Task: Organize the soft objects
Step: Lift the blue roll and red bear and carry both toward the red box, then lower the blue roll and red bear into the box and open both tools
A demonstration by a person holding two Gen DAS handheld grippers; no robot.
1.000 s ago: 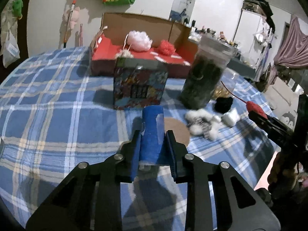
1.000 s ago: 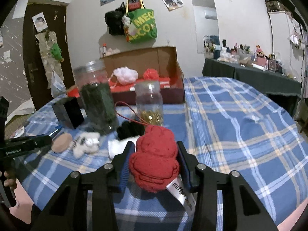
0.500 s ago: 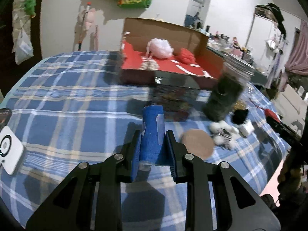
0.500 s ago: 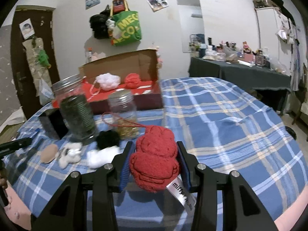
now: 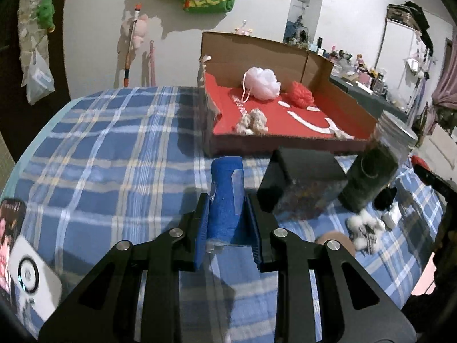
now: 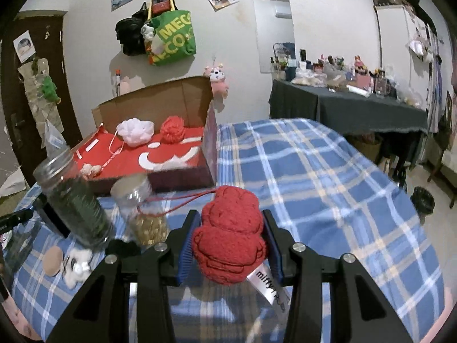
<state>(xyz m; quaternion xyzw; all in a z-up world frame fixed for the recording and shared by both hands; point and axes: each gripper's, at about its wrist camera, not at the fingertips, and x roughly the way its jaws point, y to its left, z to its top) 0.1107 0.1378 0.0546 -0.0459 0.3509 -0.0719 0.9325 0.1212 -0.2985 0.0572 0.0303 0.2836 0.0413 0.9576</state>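
Observation:
My left gripper (image 5: 227,208) is shut on a blue soft roll (image 5: 225,194) and holds it above the plaid table, short of the open cardboard box (image 5: 257,54). The box has a red floor (image 5: 274,120) with a white pouf (image 5: 262,83), a red yarn ball (image 5: 302,95) and a beige tuft (image 5: 252,121) in it. My right gripper (image 6: 228,234) is shut on a red knitted toy (image 6: 230,234) with a white tag, held above the table in front of the same box (image 6: 160,100).
A tall jar of dark stuff (image 6: 72,200) and a small jar (image 6: 141,208) stand before the box. A black box (image 5: 300,183), a tan puff (image 6: 53,258), a white-and-black plush (image 6: 77,263) and a black pompom (image 5: 384,197) lie nearby. A phone (image 5: 28,274) lies at the left.
Both grippers have lifted and moved nearer the cardboard box with their loads still held. The left view has swung left, so the jar and black box now sit to its right.

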